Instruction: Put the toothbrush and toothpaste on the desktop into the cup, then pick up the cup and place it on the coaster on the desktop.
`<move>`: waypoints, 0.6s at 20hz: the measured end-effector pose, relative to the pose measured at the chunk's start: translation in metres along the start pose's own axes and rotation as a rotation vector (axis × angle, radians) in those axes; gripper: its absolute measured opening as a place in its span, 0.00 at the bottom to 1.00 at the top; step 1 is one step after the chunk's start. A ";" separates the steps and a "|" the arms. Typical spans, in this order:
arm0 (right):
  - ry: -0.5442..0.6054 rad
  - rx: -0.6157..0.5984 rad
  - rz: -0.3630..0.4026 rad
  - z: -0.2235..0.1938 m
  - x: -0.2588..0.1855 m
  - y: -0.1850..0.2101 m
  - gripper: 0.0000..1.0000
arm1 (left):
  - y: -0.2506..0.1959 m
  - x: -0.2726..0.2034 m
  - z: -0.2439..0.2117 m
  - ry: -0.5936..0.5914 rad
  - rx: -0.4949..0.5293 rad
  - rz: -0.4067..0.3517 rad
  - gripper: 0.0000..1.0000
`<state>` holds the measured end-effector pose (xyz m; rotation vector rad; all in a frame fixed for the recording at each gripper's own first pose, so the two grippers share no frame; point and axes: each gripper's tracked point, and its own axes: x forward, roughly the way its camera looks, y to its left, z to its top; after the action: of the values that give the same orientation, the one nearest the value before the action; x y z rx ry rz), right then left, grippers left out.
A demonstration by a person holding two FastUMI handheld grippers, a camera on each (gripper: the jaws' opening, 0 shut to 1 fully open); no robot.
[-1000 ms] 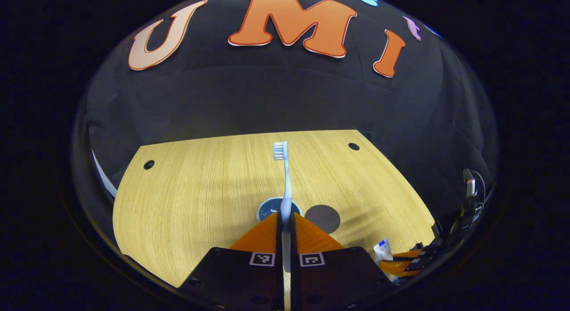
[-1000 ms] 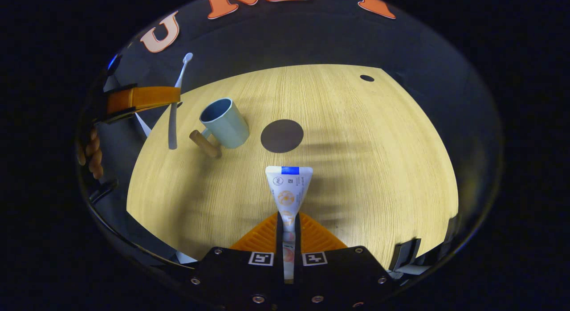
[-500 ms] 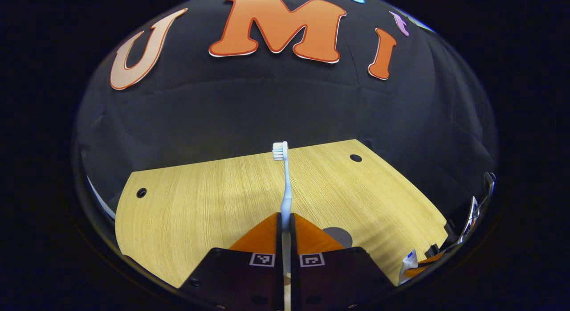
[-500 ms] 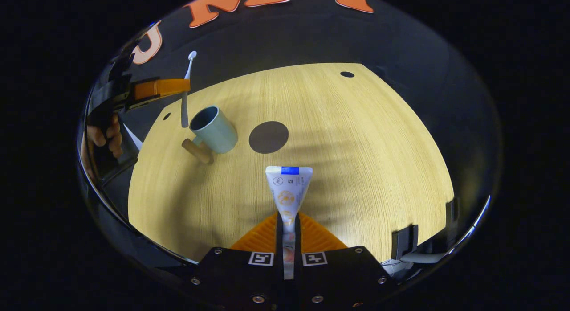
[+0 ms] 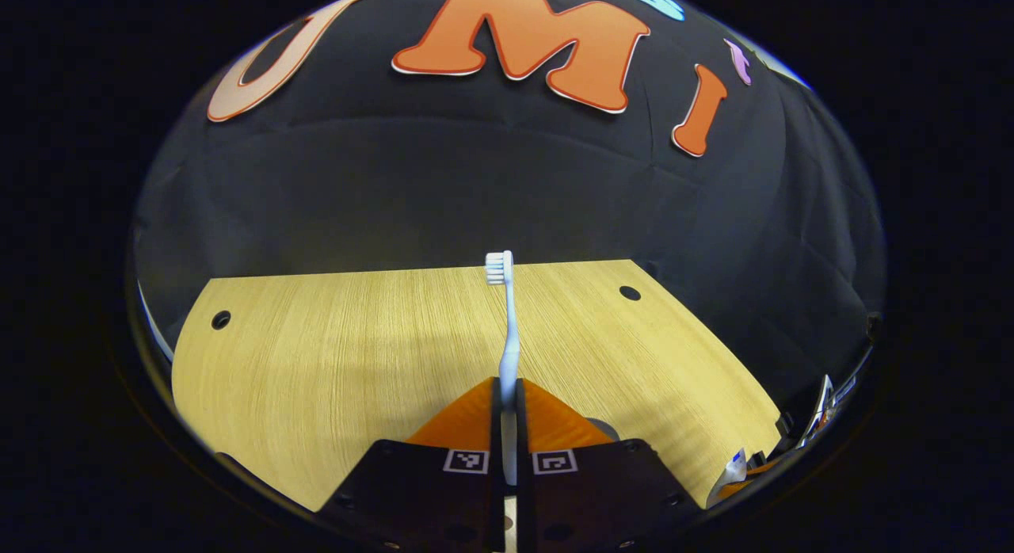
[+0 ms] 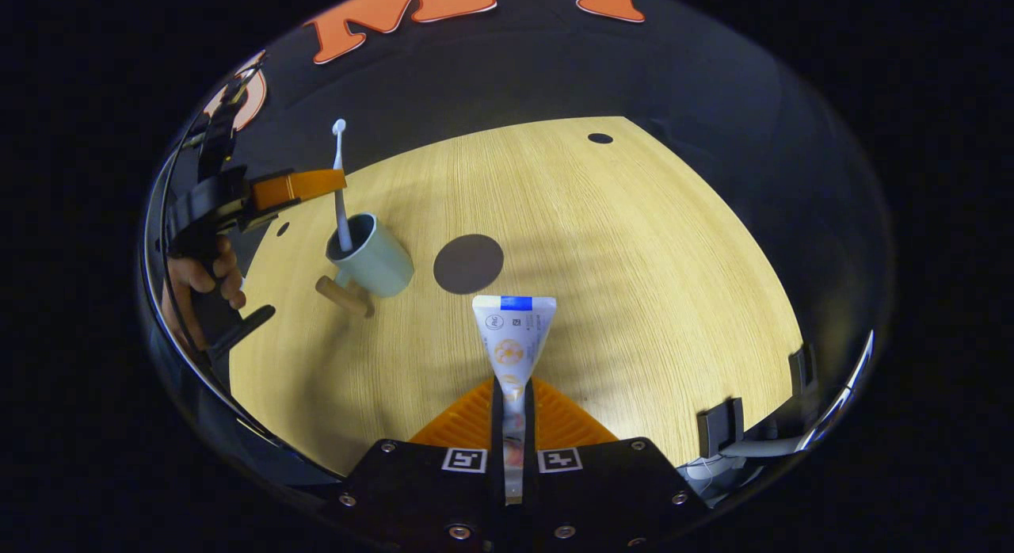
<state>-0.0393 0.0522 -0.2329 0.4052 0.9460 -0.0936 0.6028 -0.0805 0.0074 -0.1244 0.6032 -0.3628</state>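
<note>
A white toothbrush (image 5: 507, 331) stands bristles-up between the fingers of my left gripper (image 5: 507, 390), which is shut on its handle. In the right gripper view that left gripper (image 6: 329, 182) hovers over the pale blue cup (image 6: 376, 260), and the toothbrush (image 6: 341, 196) has its lower end inside the cup's mouth. The cup stands on the wooden table (image 6: 634, 260), its brown handle (image 6: 342, 295) pointing toward me. A dark round coaster (image 6: 468, 264) lies just right of the cup. My right gripper (image 6: 512, 394) is shut on a white toothpaste tube (image 6: 513, 335), held above the table in front of the coaster.
A hand (image 6: 202, 276) holds the left gripper's grip at the table's left edge. Small dark holes (image 6: 600, 138) mark the table's far corners. Black clamps (image 6: 717, 426) sit at the near right edge. The booth's black cloth wall stands behind the table.
The left gripper has moved over the cup and come down, so the toothbrush's lower end now sits in the cup's mouth. The right gripper holds the toothpaste nearly still.
</note>
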 end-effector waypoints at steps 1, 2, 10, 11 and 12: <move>-0.004 0.001 0.003 0.002 0.001 0.002 0.09 | 0.001 0.003 -0.002 0.004 0.001 -0.001 0.06; -0.007 0.006 0.004 0.002 0.003 0.002 0.09 | 0.003 0.003 -0.005 0.012 0.009 0.003 0.06; -0.011 0.038 0.005 0.007 0.010 0.011 0.09 | -0.001 0.013 -0.026 0.035 0.055 0.004 0.06; -0.011 0.040 0.003 0.008 0.011 0.010 0.09 | 0.001 0.014 -0.029 0.040 0.054 0.007 0.06; -0.009 0.036 0.004 0.009 0.011 0.011 0.09 | -0.001 0.014 -0.033 0.049 0.050 0.003 0.06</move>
<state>-0.0233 0.0600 -0.2342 0.4395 0.9360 -0.1093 0.5943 -0.0870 -0.0274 -0.0669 0.6425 -0.3784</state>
